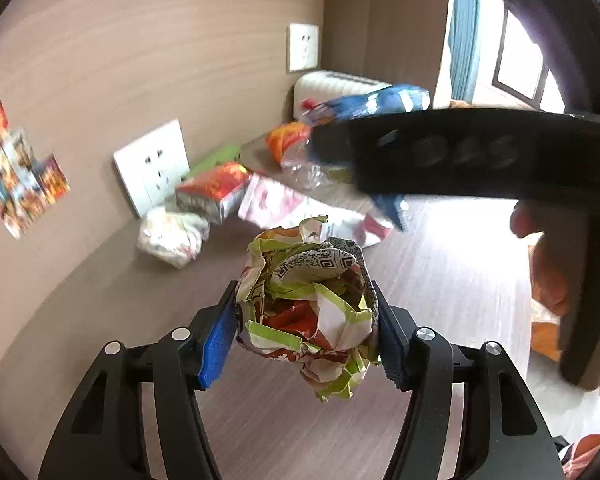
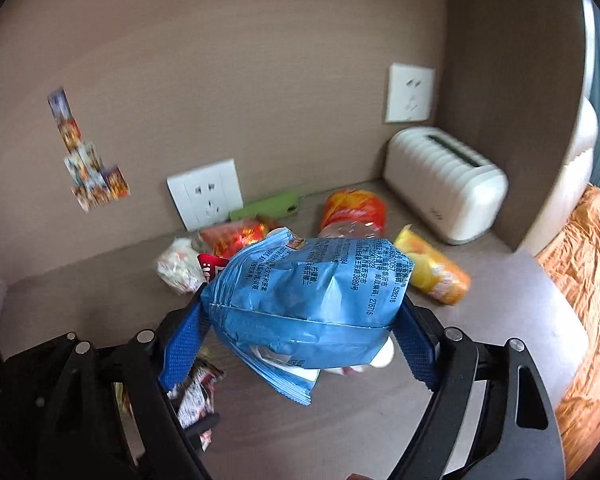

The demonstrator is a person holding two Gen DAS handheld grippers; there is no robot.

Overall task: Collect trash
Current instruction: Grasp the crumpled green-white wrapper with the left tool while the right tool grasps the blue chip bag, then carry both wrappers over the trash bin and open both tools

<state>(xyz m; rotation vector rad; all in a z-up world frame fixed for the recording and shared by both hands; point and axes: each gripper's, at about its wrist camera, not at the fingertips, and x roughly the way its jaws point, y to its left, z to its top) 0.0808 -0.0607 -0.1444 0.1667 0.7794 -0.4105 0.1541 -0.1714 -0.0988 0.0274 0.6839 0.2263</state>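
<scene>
My left gripper (image 1: 306, 320) is shut on a crumpled green, red and white paper wrapper (image 1: 312, 312), held above the brown desk (image 1: 440, 280). My right gripper (image 2: 300, 320) is shut on a blue snack bag (image 2: 308, 300), also lifted off the desk. In the left wrist view the right gripper's black body (image 1: 480, 156) crosses the upper right with the blue bag (image 1: 372, 104) at its tip. More trash lies by the wall: a white crumpled wad (image 1: 172, 236), a red-orange packet (image 1: 216, 188), a pink-white bag (image 1: 284, 204), an orange bag (image 2: 354, 208) and a yellow-orange wrapper (image 2: 432, 268).
A white ribbed appliance (image 2: 444, 184) stands in the back right corner. Wall sockets (image 2: 206, 192) and stickers (image 2: 88, 160) are on the wall. A green flat item (image 2: 268, 206) lies against the wall. An orange fabric (image 2: 584, 300) lies past the desk's right edge.
</scene>
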